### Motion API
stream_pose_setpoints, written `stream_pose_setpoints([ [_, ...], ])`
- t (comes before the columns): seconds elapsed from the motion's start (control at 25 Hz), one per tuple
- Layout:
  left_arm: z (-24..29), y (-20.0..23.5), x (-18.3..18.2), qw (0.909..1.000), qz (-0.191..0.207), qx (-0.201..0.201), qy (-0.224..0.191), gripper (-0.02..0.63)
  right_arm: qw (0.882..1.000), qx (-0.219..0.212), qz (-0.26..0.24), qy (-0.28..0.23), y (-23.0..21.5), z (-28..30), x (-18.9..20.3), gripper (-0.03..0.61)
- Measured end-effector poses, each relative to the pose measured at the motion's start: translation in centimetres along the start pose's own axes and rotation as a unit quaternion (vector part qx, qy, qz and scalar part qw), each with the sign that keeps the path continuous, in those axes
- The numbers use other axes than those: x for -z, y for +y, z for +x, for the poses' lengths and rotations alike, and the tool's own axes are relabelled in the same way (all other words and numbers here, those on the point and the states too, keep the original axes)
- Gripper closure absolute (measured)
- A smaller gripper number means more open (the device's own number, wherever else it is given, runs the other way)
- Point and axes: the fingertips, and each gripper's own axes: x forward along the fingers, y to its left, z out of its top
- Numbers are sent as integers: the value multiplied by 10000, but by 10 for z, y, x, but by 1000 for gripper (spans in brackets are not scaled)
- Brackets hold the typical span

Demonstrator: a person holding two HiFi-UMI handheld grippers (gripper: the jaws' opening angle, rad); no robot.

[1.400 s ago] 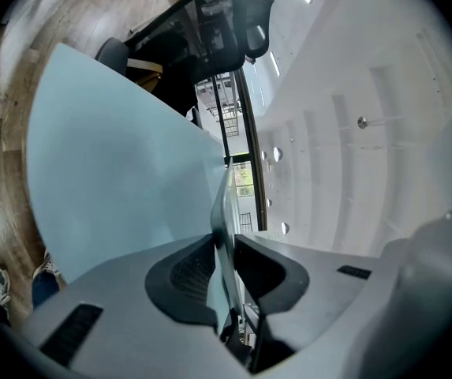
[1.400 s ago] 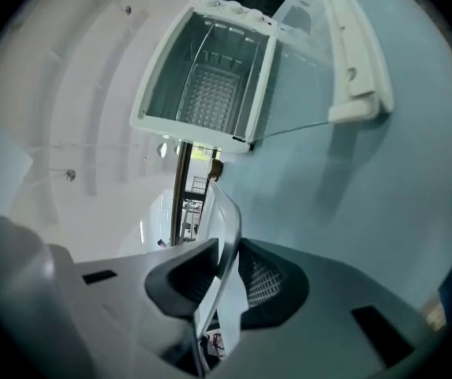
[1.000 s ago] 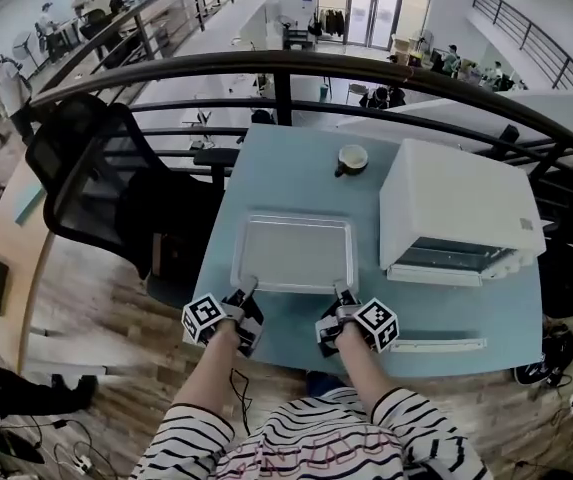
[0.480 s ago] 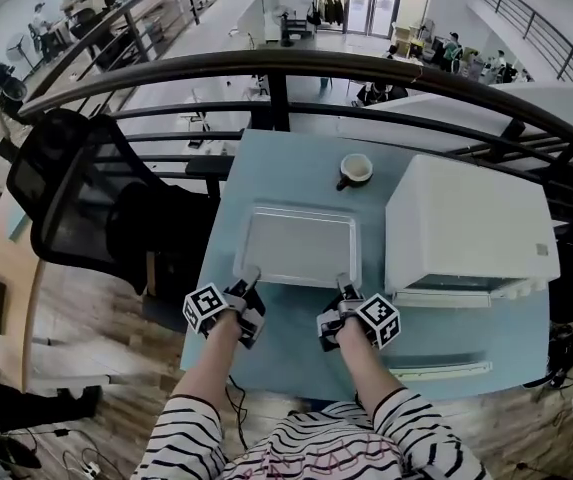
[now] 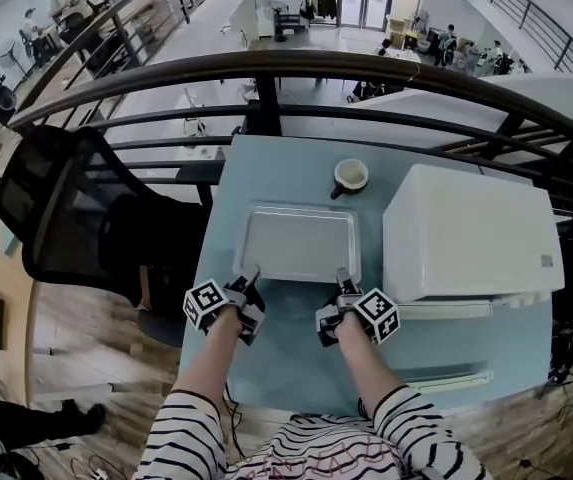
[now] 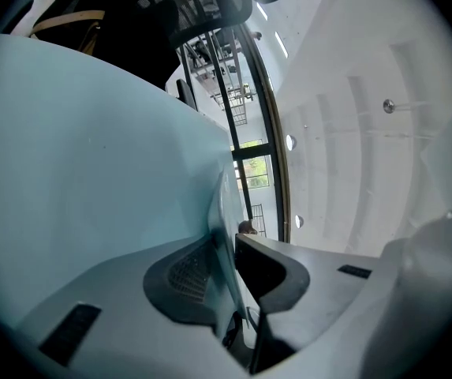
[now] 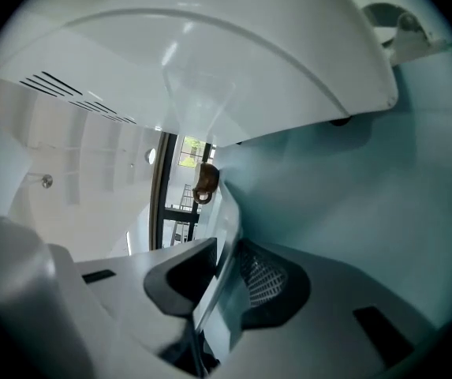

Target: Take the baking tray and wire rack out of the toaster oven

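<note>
Tray [image 5: 299, 240] is held at its near rim by both grippers, one at each near corner. The left gripper [image 6: 230, 249] is clamped on the rim: in the left gripper view the thin metal edge runs straight between its jaws, the meshed pad on one face and the plain jaw on the other. The right gripper [image 7: 224, 268] grips the same way, with the rim edge-on between its jaws and both pads pressed against it.

Seen from the head view, the tray lies flat and empty, its long side across the person, over the middle of the pale blue table [image 5: 266, 368]. It sits very low there, but whether it touches the tabletop is hard to tell.

Just right of the tray stands the white oven [image 5: 471, 230], apart from it by a narrow strip of table. A long pale bar [image 5: 444, 378] lies level in front of the oven, near the table's front edge. Behind the tray, toward the far edge, stands a cup [image 5: 350, 176], its handle turned left.

Striped sleeves [image 5: 191, 430] reach in from below. A black mesh chair [image 5: 61, 218] stands left of the table, and a dark railing [image 5: 286, 66] curves past behind it.
</note>
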Motion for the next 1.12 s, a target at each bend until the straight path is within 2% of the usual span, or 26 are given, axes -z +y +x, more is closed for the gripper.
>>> stream_pose_setpoints([
  [0.36, 18, 4, -8, 9992, 236, -278, 145, 529, 9982, -106, -581, 40, 9, 21, -9, 469],
  [0.52, 24, 2, -10, 9962, 674, -506, 211, 514, 9898, 109, -1405, 194, 12, 26, -12, 448],
  [0.6, 26, -2, -10, 9927, 995, -641, 240, 422, 9805, 291, -1913, 354, 15, 28, -10, 368],
  [0.68, 27, -5, -10, 9895, 1217, -740, 263, 381, 9720, 437, -2250, 509, 14, 28, -7, 350],
  [0.8, 24, -5, -12, 9848, 1463, -916, 206, 356, 9579, 729, -2669, 766, 8, 24, -3, 347],
  [1.0, 20, 0, -17, 9783, 1728, -1127, 204, 318, 9183, 1086, -3502, 1493, -3, 18, 4, 316],
  [1.12, 17, 5, -18, 9680, 2101, -1338, 307, 299, 8965, 1174, -3912, 1717, -7, 11, 1, 308],
])
